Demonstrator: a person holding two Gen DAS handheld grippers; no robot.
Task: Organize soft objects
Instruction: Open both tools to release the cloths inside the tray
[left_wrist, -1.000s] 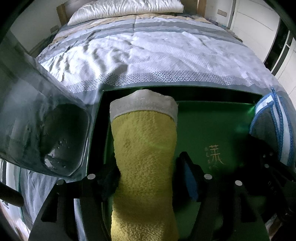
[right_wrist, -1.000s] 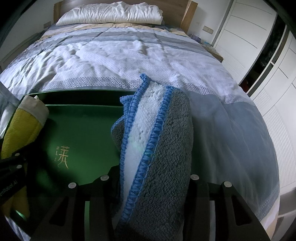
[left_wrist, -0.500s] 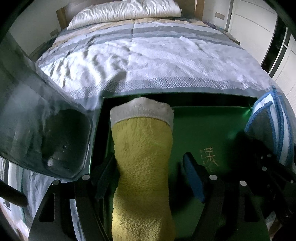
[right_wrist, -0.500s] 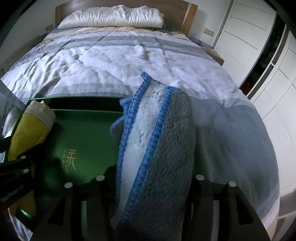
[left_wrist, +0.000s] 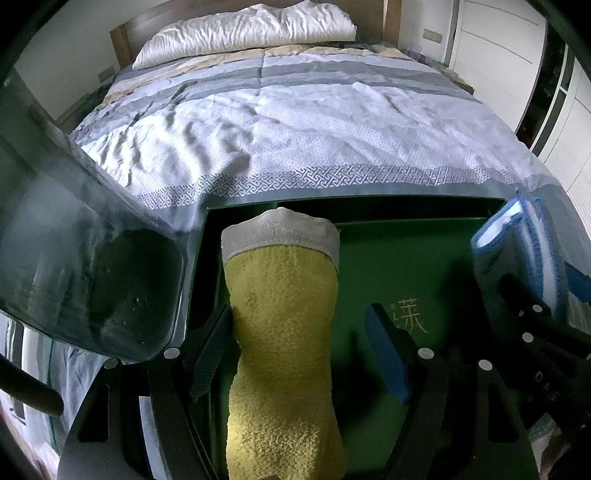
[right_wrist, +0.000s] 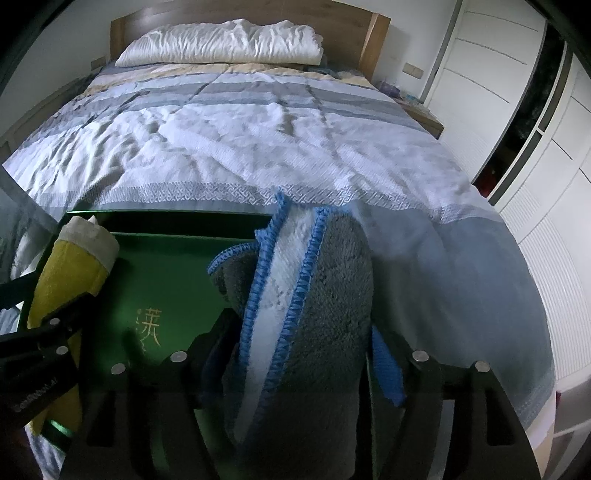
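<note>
Everything here sits around the green box (left_wrist: 406, 266), open-topped, at the foot of the bed (left_wrist: 314, 122), with gold characters printed on its floor.

Left of the box in the left wrist view, a clear plastic bin (left_wrist: 85, 280) tilts up off the bedspread, its corner just beside the box's left wall.

Inside the box, along its left wall, the yellow towel (left_wrist: 284, 343) lies rolled with its white hem pointing toward the far wall. The left gripper (left_wrist: 299, 354) straddles the roll: the left pad lies against the towel's side, while the blue right pad (left_wrist: 388, 354) stands clear of it with green floor showing between. The jaws are parted and not squeezing the towel.

The middle of the box floor, around the characters, is bare green.

At the box's right side lies the grey towel (right_wrist: 317, 317), a folded fleece cloth with a white face and blue stitched edging, its far end reaching past the box's far wall onto the bedspread. From the left wrist view it shows at the box's right edge. The right gripper (right_wrist: 299, 354) frames it and its jaws are spreading at this moment; the blue right pad (right_wrist: 386, 365) sits just off the fleece, and the left one is mostly hidden behind the fold, so contact there cannot be told.

Beyond the box, a white pillow (right_wrist: 221, 42) rests at the headboard, and white wardrobe doors (right_wrist: 491, 81) stand to the right.
</note>
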